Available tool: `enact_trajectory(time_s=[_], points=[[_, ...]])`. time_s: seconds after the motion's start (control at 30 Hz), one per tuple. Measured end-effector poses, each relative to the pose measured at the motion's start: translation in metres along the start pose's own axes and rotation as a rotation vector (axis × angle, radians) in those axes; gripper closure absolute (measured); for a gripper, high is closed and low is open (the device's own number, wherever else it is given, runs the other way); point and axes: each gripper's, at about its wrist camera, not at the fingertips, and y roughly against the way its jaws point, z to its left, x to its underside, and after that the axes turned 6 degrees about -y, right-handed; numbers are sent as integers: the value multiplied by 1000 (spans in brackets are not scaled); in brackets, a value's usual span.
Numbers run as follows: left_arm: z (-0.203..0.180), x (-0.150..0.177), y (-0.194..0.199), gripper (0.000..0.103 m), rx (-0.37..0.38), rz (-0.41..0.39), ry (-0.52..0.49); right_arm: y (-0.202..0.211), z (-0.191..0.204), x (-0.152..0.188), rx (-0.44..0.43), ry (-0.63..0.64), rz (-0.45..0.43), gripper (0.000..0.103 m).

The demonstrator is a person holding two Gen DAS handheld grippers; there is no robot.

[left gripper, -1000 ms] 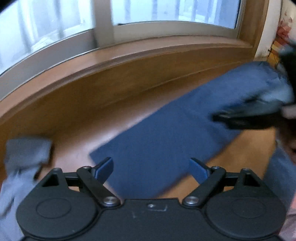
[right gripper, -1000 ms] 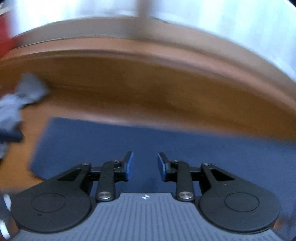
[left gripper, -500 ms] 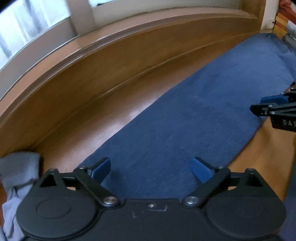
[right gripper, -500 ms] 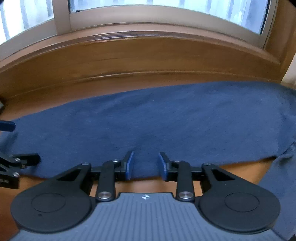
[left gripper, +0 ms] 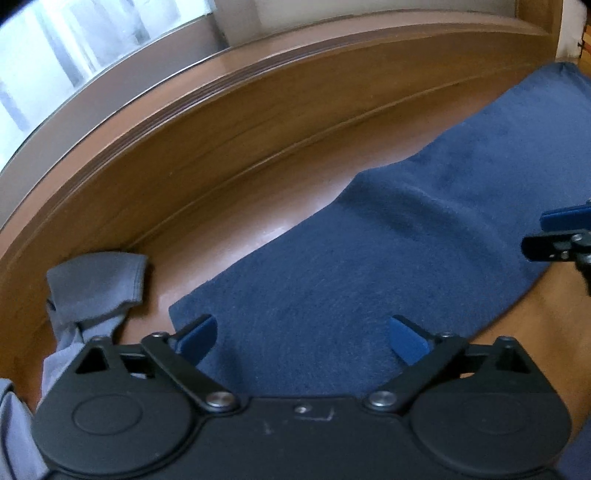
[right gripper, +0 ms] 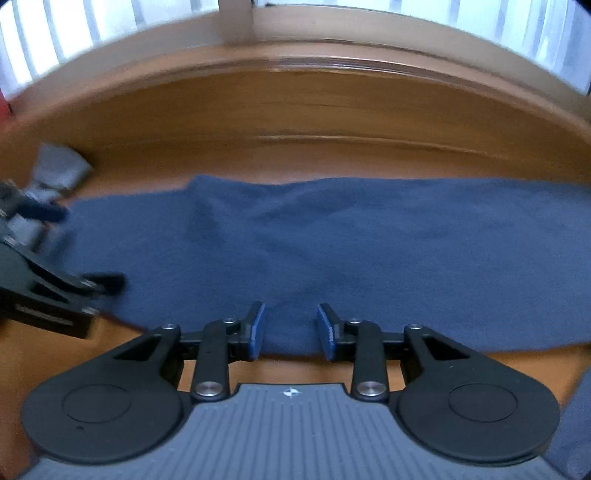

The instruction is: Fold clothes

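Grey garment (left gripper: 94,284): I see it crumpled at the far left of the wooden surface (left gripper: 280,206), against the raised wooden wall at the back. It lies just beside the left end of the blue cloth with a bare strip of wood between them. In the right wrist view it shows at the far left (right gripper: 59,170), blurred.

Left gripper (left gripper: 303,334): I have it over the left end of the blue cloth, pointing down at it. Its jaws stand wide apart and have just been opening. Fabric shows between them, but the pads press on nothing. From the right wrist view it sits at the left (right gripper: 77,254), blurred.

Blue cloth (left gripper: 388,258): my task piece, a long dark-blue strip lying across the wooden surface from left to right, parallel to the back wall. A soft ridge crosses it left of the middle (right gripper: 207,221). The near edge runs just under my right gripper; the far right end passes out of view.

Right gripper (right gripper: 290,326): I hold it at the near edge of the blue cloth. Its jaws stand partly apart with the cloth's edge between them; I cannot tell whether the pads touch it. Its tips show at the right edge of the left wrist view (left gripper: 565,236).

Window (right gripper: 406,11): bright panes above the wooden sill behind everything.
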Motion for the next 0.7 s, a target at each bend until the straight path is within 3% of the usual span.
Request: enact_trajectory(time_s=[0.13,0.27,0.47,0.53,0.6,0.7], points=[[-2,0,17,10,16,-32,16,28,-10,5,3,44,-60,64],[-28,-7,44,10,75,-100,15,55,-33,14,41,41,-85,56],[-110,-27,86,10,140,-201,-95,98,-93,44,107,0,-107,56],[-145,-34,95,10,158,-219,-130,115,-120,56,123,5,-114,49],[-183,-42,101,10,160,-219,-155,131,-147,70,135,15,-125,44],[-237,-53,105,10,163,-204,-165,149,-193,91,150,50,-129,43]])
